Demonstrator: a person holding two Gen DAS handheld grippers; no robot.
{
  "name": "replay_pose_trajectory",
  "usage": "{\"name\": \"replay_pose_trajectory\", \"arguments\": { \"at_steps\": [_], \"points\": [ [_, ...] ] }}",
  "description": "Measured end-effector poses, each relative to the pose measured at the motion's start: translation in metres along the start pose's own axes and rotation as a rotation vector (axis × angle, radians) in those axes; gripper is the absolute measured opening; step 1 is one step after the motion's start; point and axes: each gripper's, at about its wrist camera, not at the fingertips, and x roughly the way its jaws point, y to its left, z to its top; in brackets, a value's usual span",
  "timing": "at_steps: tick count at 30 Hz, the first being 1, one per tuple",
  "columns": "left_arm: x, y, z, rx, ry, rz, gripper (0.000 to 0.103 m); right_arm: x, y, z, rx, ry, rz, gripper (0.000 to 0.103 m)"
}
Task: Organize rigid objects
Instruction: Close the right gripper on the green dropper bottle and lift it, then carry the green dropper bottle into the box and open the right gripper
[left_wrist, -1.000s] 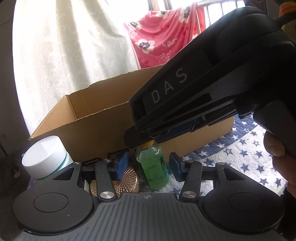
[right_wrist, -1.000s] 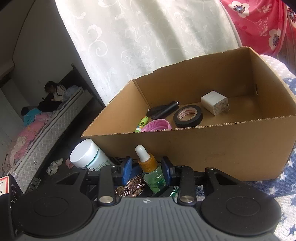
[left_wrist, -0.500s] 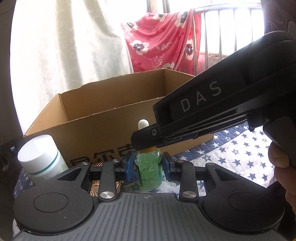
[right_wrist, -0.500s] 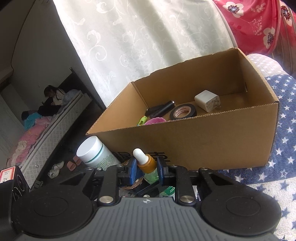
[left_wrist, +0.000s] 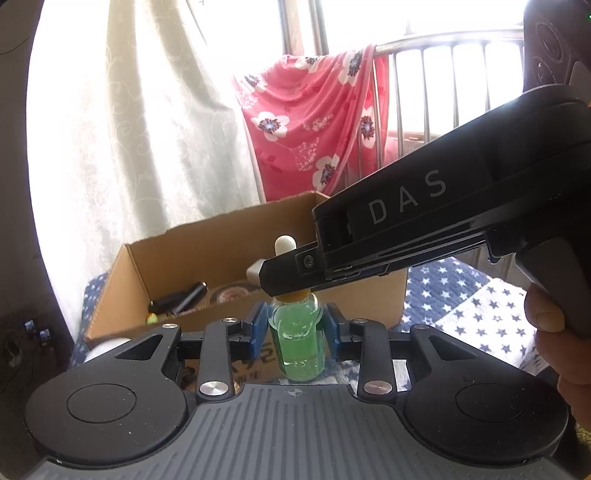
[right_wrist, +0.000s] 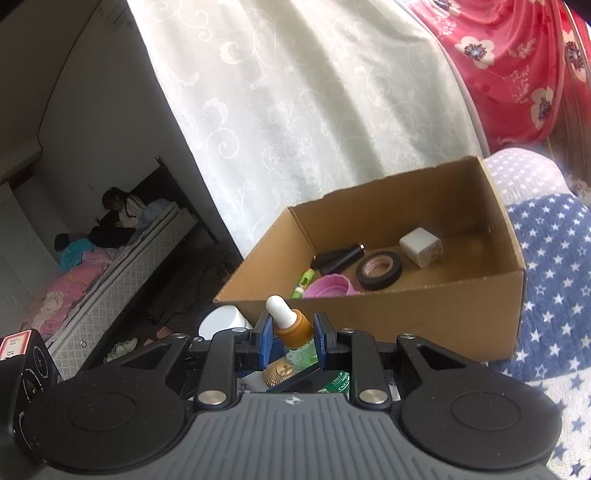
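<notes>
Star-printed blue bedding (right_wrist: 554, 280) lies under your work. Nearest you, both tongs clamp one green dropper bottle (left_wrist: 297, 341): your left tongs (left_wrist: 293, 328) squeeze its glass body, your right tongs (right_wrist: 293, 338) pinch its amber collar below the white bulb, holding it upright, off the bedding. Just behind it stands a white-lidded jar (right_wrist: 221, 321). Beyond sits the open cardboard box (right_wrist: 424, 314), holding a pink lid (right_wrist: 330, 288), black tape roll (right_wrist: 378, 269), white cube charger (right_wrist: 421, 245), dark tube and green stick.
</notes>
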Motion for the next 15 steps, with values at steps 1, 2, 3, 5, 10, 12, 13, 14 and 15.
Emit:
{"name": "replay_pose_trajectory", "arguments": {
  "at_steps": [1, 2, 3, 5, 10, 12, 13, 14, 15],
  "points": [
    [-0.002, 0.003, 0.008, 0.005, -0.010, 0.002, 0.032, -0.002, 0.004, 0.008, -0.015, -0.014, 0.004, 0.026],
    [-0.003, 0.006, 0.017, 0.010, -0.019, 0.004, 0.032, -0.003, 0.006, 0.017, -0.023, -0.024, 0.009, 0.026],
    [-0.003, 0.009, 0.023, 0.016, -0.024, 0.005, 0.032, -0.004, 0.006, 0.027, -0.024, -0.033, 0.015, 0.026],
    [0.002, 0.016, 0.041, 0.026, -0.030, 0.001, 0.032, -0.002, 0.005, 0.045, -0.034, -0.041, 0.020, 0.026],
    [0.040, 0.032, 0.064, 0.002, 0.019, -0.031, 0.032, 0.023, -0.017, 0.079, -0.021, -0.013, 0.007, 0.026],
    [0.068, 0.030, 0.065, -0.020, 0.052, -0.042, 0.032, 0.038, -0.032, 0.086, -0.002, 0.009, 0.000, 0.026],
    [0.077, 0.032, 0.065, -0.030, 0.066, -0.047, 0.032, 0.045, -0.038, 0.089, 0.007, 0.023, -0.003, 0.026],
    [0.089, 0.036, 0.065, -0.040, 0.082, -0.052, 0.032, 0.054, -0.047, 0.090, 0.019, 0.039, -0.009, 0.026],
    [0.102, 0.039, 0.068, -0.046, 0.095, -0.055, 0.032, 0.062, -0.055, 0.091, 0.030, 0.052, -0.015, 0.026]
  ]
}}
